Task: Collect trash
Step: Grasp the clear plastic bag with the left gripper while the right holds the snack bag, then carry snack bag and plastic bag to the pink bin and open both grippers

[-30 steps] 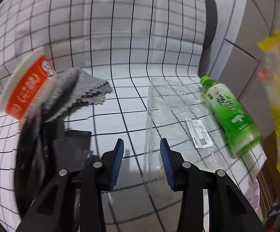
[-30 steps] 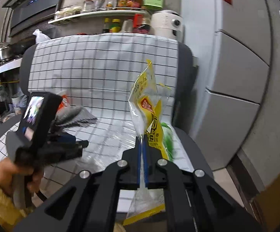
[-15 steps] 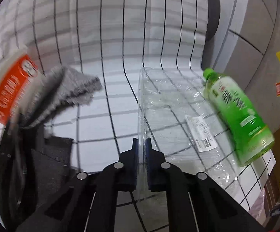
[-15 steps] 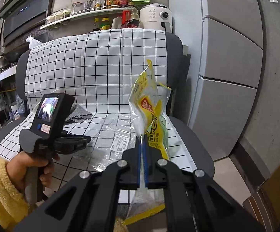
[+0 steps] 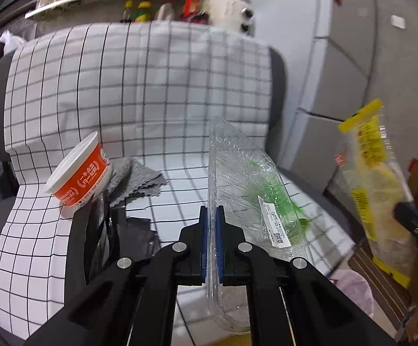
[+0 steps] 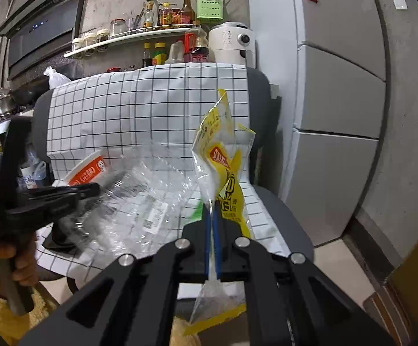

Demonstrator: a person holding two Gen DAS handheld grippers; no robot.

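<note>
My left gripper (image 5: 212, 216) is shut on the edge of a clear plastic tray (image 5: 246, 184) and holds it lifted above the checkered seat (image 5: 36, 230). The tray (image 6: 139, 201) also shows in the right wrist view, held by the left gripper (image 6: 95, 189). A green bottle (image 5: 284, 201) lies on the seat, seen blurred through the tray. My right gripper (image 6: 212, 213) is shut on a yellow and clear snack wrapper (image 6: 223, 158), held upright; the wrapper (image 5: 373, 167) hangs at the right of the left wrist view. An orange and white cup (image 5: 79, 170) lies tilted on the seat.
A grey cloth (image 5: 137, 176) and a dark bag (image 5: 131, 239) lie on the seat beside the cup. A grey fridge (image 6: 338, 115) stands to the right. A shelf with bottles (image 6: 165, 28) and a white appliance (image 6: 232, 43) are behind the chair back.
My left gripper shut on the clear tray's edge and lifted it off the seat, tilting upward. My right gripper kept hold of the wrapper and drew back slightly.
</note>
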